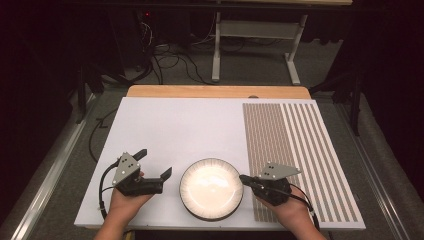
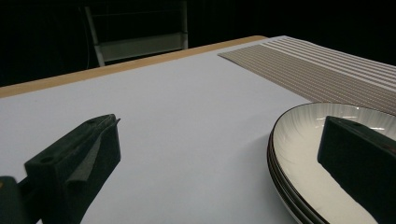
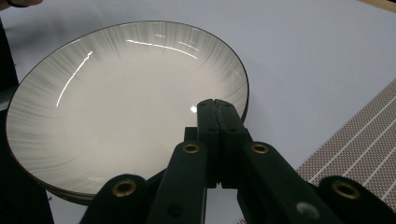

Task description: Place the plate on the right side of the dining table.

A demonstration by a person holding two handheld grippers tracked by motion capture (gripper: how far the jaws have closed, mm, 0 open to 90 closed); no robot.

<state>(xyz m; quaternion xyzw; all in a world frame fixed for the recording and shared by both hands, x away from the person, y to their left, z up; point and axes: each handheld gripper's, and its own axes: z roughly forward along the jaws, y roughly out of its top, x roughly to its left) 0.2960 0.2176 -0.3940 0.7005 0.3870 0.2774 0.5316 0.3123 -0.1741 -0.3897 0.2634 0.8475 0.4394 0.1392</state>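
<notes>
My right tool (image 1: 243, 178) pressed together at rim of round white ribbed ceramic plate (image 1: 211, 189), nothing pinched. Left tool (image 1: 156, 163) spread beside plate. Plate not yet lifted from desk (image 1: 190, 125).

This is a lab or test room, not a home. A white rectangular board (image 1: 180, 125) lies on a wooden tabletop (image 1: 215, 91) over grey carpet. At twelve o'clock stands a pale metal desk frame (image 1: 252, 35); at eleven, tangled black cables (image 1: 167, 60) trail beneath dark electronics.
</notes>
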